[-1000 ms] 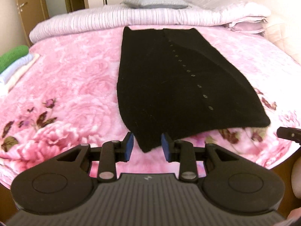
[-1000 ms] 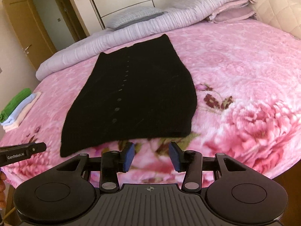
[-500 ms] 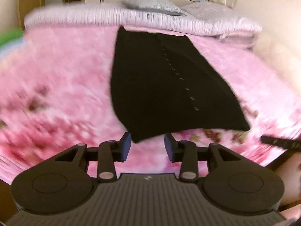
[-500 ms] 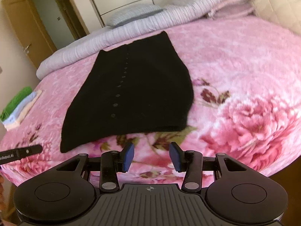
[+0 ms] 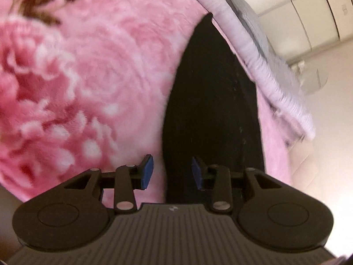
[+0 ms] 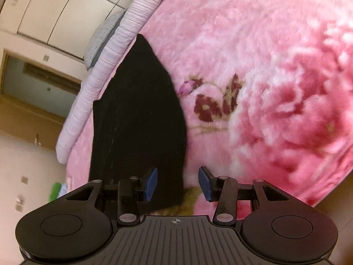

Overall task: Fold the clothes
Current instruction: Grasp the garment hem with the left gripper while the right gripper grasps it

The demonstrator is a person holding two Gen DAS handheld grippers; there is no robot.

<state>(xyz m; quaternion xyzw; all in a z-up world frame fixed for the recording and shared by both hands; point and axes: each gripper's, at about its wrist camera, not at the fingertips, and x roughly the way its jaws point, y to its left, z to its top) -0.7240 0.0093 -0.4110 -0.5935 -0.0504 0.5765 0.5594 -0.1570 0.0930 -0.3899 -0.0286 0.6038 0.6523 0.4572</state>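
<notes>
both grippers tip in low at the bed's near edge, one per corner of the black garment [image 5: 211, 110], likely to lift its hem for a fold. left gripper [image 5: 172, 172] closing slightly, right gripper [image 6: 177, 183] parted, neither pinching cloth. the garment's long axis runs from near edge toward the folded quilt [image 6: 106, 70].

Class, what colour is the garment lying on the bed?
Black garment, clearest in the right wrist view.

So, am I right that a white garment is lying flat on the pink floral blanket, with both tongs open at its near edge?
Not quite: the garment is black, not white, as both wrist views show. It lies flat on the pink floral blanket, left tongs and right tongs unclamped.
</notes>
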